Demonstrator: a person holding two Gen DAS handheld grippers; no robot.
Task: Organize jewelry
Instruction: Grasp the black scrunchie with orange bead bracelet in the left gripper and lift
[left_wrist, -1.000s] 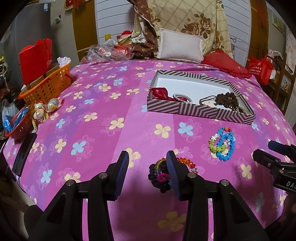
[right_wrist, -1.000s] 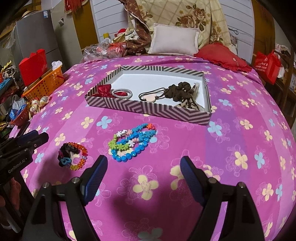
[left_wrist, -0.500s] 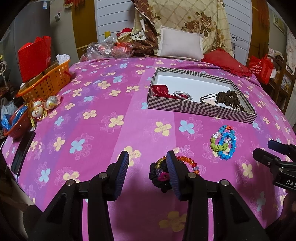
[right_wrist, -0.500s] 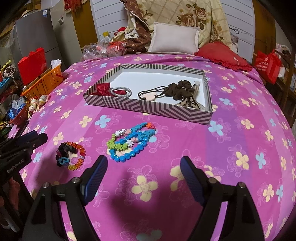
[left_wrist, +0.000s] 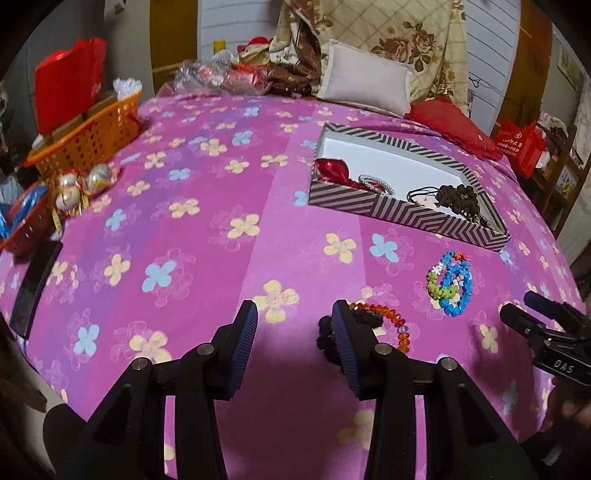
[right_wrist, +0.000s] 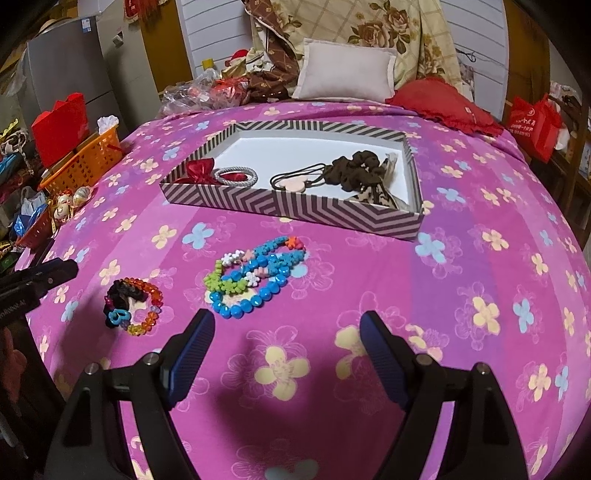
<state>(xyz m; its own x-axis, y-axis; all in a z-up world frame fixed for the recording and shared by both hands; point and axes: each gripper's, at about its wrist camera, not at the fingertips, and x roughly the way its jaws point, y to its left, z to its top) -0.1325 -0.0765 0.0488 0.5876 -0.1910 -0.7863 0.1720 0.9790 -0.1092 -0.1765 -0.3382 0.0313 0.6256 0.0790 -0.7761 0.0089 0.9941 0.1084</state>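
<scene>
The bed, covered in a pink flowered spread, carries everything. Compared with one second earlier, the left wrist view has slid sideways: the orange bead bracelet with black scrunchie, then seen mostly between the left fingers, now lies mostly beyond and right of the right-hand finger, which hides part of it. The right wrist view is unchanged.

The striped box sits toward the bed's far half. It holds a brown scrunchie, a red bow, a grey hair ring and a dark cord with a pale pendant. On the spread, near the box's front wall, lies the blue and green bead cluster; left of it, well apart, lies the orange bracelet with scrunchie.

The left gripper points steeply down at the spread. Its jaws stand partly spread, with nothing between them. The right gripper likewise tilts down, its jaws spread wide and empty; the blue cluster lies just beyond its left finger. Each gripper's tip shows at the edge of the other's view.
</scene>
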